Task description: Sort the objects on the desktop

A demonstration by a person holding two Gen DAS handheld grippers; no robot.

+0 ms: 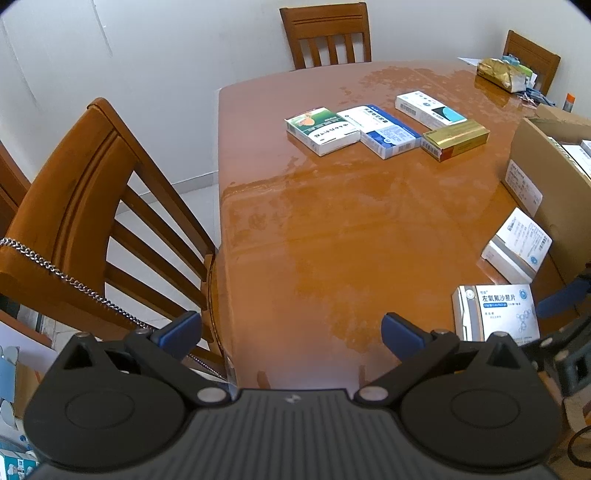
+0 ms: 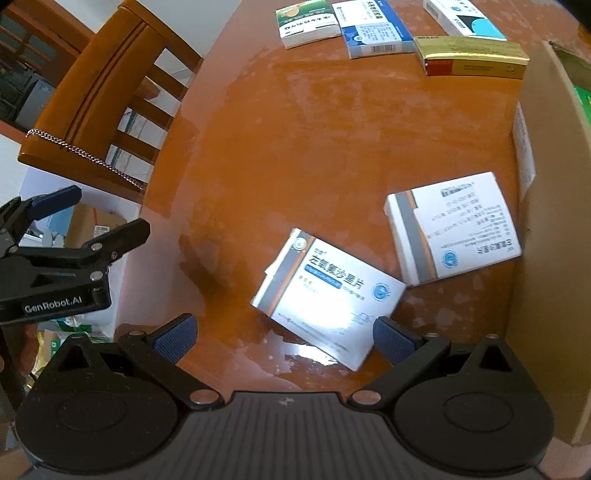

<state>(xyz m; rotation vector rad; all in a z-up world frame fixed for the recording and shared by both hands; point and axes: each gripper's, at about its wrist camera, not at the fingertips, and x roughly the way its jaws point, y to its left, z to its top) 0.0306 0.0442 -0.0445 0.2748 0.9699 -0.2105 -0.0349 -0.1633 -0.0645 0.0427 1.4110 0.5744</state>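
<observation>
Chair [image 1: 327, 35] appears only leftward; green packet [image 2: 581, 98] inside carton [image 2: 546, 184] only rightward.

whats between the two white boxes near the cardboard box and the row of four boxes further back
Only bare tabletop, clearest in the right wrist view, between the two white boxes and the row.

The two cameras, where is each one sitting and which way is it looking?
Left wrist: sits on the left gripper, open over the table's near edge, looking along the table towards four far boxes and a chair; the right gripper pokes in at the right.
Right wrist: sits on the right gripper, open, looking down at the near white box; the left gripper shows at the left.
Both see the near white box, the leaning white box, the gold box and the cardboard box.
</observation>
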